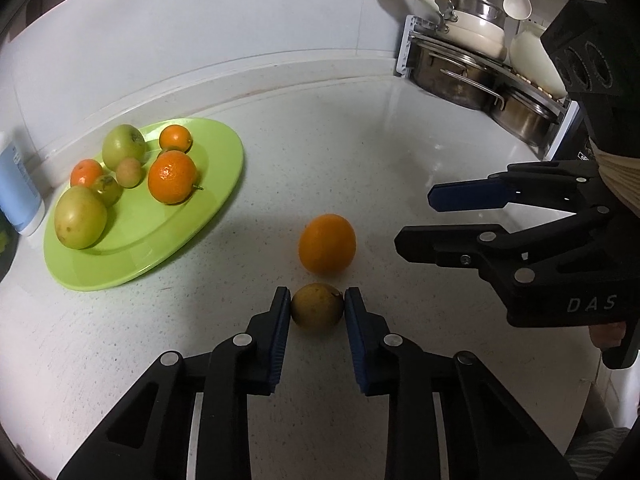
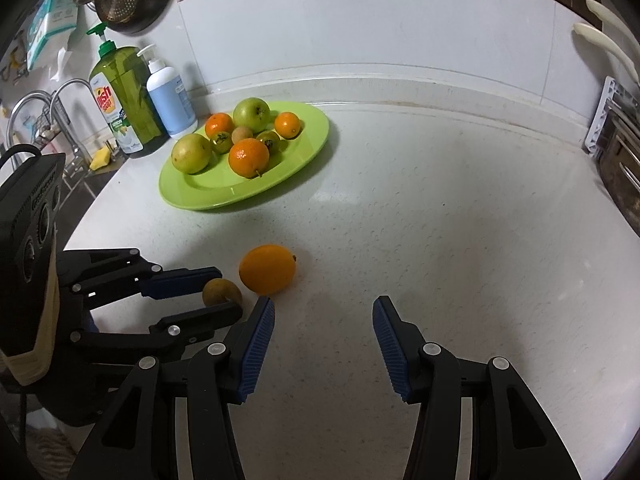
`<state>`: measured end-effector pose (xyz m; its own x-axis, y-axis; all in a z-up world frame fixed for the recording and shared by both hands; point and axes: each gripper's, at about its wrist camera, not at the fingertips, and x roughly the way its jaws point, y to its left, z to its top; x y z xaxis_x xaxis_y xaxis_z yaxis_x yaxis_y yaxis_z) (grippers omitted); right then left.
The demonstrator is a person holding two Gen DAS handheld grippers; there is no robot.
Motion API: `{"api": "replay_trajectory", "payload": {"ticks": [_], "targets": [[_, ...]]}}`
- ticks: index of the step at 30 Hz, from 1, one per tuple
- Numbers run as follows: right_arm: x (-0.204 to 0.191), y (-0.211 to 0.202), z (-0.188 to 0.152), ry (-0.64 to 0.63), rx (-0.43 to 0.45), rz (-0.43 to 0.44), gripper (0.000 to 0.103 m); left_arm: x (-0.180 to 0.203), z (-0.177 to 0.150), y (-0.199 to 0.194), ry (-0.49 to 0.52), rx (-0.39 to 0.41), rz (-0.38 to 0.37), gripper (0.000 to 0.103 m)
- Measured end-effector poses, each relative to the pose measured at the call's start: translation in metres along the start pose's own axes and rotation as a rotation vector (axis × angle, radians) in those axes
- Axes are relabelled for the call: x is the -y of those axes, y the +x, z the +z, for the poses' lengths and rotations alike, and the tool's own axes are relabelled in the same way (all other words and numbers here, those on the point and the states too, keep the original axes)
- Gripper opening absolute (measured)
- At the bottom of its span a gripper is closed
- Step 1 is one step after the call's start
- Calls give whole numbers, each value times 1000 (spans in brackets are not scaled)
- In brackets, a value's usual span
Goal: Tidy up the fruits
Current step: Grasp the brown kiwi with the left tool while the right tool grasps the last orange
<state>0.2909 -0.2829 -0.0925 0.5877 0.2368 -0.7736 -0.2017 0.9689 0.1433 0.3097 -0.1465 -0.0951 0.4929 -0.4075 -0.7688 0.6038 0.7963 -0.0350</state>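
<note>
A small brown-yellow fruit (image 1: 317, 306) lies on the white counter, and my left gripper (image 1: 317, 300) is shut on it, both blue pads pressing its sides. An orange (image 1: 327, 243) rests loose just beyond it. In the right wrist view the same small fruit (image 2: 218, 292) sits between the left gripper (image 2: 229, 294) fingers, with the orange (image 2: 267, 269) beside it. My right gripper (image 2: 323, 306) stands open over bare counter, just right of the orange, and holds nothing; from the left wrist view it (image 1: 414, 218) comes in from the right. A green plate (image 1: 216, 184) (image 2: 296, 148) at the back left holds several oranges and green fruits.
A dish soap bottle (image 2: 124, 100) and a blue pump bottle (image 2: 170, 96) stand behind the plate, next to a sink tap (image 2: 64, 96). A rack of steel pots (image 1: 472, 76) fills the back right corner. The wall runs along the counter's far edge.
</note>
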Motion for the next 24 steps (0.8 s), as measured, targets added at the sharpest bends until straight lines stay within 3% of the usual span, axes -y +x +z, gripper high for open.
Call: {"api": "replay_trajectory", "payload": {"ticks": [12,24], "targets": [[-20,18,14,-19,-10,58,52,-30,3,-27,-94,41,105,28],[-36,47,24,-41,-74,46,52,-51,-6,-35,-159,45,139,28]]}}
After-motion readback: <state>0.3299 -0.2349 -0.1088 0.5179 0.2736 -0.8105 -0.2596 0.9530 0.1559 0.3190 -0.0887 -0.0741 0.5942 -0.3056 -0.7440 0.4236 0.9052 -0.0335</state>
